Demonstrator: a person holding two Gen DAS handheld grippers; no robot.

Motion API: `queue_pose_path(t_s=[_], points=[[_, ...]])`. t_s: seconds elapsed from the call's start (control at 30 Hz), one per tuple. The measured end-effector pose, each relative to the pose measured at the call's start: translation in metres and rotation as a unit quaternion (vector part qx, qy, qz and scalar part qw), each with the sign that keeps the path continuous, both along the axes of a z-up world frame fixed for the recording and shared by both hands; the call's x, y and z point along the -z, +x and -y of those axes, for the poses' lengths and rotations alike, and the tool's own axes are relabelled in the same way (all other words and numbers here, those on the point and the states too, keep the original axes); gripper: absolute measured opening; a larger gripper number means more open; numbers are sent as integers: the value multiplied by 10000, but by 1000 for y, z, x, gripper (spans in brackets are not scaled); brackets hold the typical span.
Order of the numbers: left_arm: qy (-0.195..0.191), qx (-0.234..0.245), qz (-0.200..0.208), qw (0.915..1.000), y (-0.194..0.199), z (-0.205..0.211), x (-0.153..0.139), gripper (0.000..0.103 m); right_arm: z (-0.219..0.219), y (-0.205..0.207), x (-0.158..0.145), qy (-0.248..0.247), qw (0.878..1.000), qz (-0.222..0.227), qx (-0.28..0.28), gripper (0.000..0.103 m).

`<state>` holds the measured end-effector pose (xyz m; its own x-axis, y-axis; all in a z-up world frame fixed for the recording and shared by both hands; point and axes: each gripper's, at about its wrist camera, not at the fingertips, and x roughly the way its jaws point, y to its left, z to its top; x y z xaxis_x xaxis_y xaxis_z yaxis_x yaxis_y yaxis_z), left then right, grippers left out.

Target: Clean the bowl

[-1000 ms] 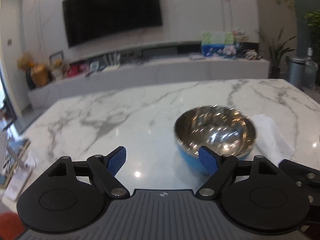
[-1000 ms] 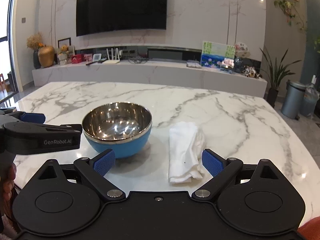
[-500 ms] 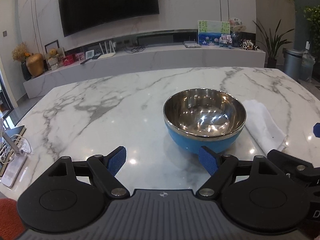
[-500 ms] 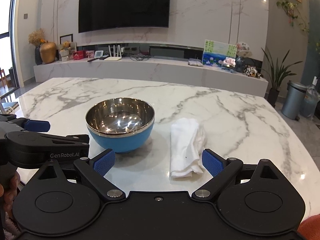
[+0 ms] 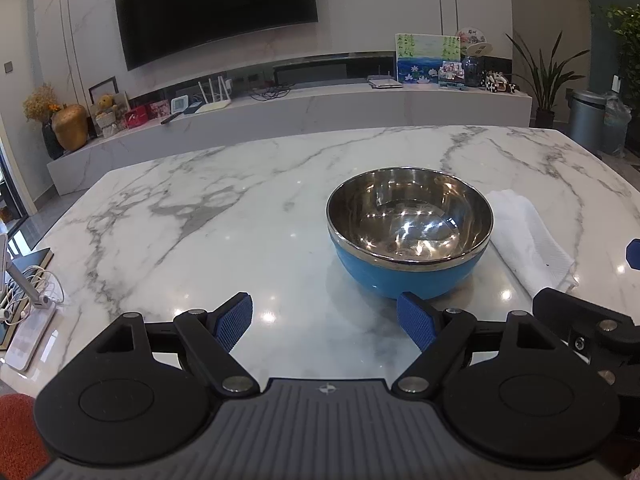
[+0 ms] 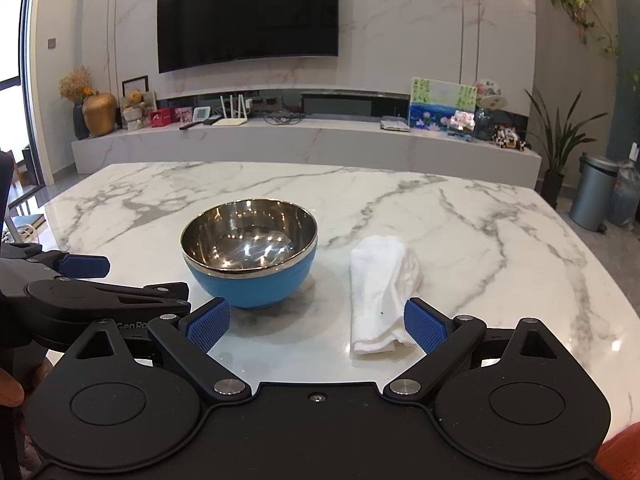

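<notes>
From your left gripper (image 5: 325, 318), jaws wide and empty, the bowl (image 5: 409, 236) sits on the table (image 5: 200, 216), cloth (image 5: 528, 236) beside it. From your right gripper (image 6: 316, 325), equally wide, grabbing cloth without steadying the bowl risks it sliding on slick marble.

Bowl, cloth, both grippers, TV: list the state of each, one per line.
Bowl: upright on the table, nothing visible inside, not held.
Cloth: folded, lying flat to the right of the bowl, apart from it, not held.
Left gripper: open, holding nothing, short of the bowl.
Right gripper: open, holding nothing, short of the cloth.
TV: screen dark.
</notes>
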<state>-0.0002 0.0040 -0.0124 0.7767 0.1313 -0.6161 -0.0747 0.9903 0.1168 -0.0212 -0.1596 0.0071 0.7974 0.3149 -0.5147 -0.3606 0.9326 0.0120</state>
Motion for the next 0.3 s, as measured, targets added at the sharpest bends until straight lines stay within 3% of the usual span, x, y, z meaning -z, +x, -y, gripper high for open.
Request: queue_pose_path(t_s=[0.3], points=[[84, -101, -34, 9999, 1, 0, 1, 79, 3, 5, 2, 155, 9998, -131, 40, 93]])
